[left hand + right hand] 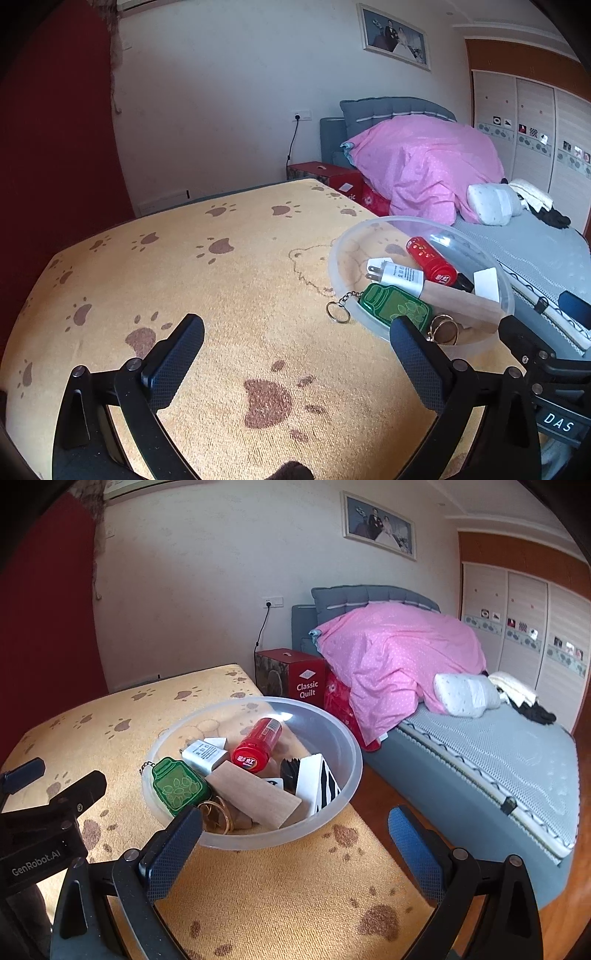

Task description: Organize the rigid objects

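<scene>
Left wrist view: left hand-held gripper (pixel 295 354) spread wide and empty above the paw-print counter (pixel 221 295), clear bowl (pixel 334 258) already loaded with red tube (pixel 430 260), charger (pixel 397 275), green keychain (pixel 395 304), probably to gather loose items. Right wrist view: right hand-held gripper (pixel 295 836) likewise wide, holding nothing, near the bowl (pixel 332 720); wooden block (pixel 255 794) inside; "Classic Quilt" on red box (pixel 306 681), "GenRobot.AI" on the other tool.

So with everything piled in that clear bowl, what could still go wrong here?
The clear bowl sits near the table's right edge, so a nudge from the open right gripper might push it off. The green keychain leans on the rim with its ring hanging outside; it could slide out. The left gripper is open and empty.
</scene>
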A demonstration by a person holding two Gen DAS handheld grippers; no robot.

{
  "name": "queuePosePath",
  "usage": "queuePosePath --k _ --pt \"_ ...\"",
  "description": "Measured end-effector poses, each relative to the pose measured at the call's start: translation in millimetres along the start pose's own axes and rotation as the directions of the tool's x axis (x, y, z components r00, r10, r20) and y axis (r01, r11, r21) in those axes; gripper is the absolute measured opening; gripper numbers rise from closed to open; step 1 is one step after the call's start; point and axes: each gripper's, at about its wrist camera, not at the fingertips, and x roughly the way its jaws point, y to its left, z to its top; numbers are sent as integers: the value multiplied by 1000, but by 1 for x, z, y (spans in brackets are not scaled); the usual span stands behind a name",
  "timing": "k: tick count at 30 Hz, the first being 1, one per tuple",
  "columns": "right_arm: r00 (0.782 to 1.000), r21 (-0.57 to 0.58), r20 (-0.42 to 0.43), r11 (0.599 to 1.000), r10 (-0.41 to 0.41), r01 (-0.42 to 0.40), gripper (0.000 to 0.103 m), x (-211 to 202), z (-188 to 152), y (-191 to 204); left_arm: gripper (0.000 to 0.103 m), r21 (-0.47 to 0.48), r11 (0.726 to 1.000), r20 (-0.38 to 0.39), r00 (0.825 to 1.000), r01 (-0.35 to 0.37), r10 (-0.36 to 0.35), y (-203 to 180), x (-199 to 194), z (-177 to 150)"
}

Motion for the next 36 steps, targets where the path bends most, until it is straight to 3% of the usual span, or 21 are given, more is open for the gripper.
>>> queuePosePath --k 36 --pt "999 -74 -24 996 -45 43 103 7 -5 2 103 42 999 -40 999 -1 3 -12 7 -8"
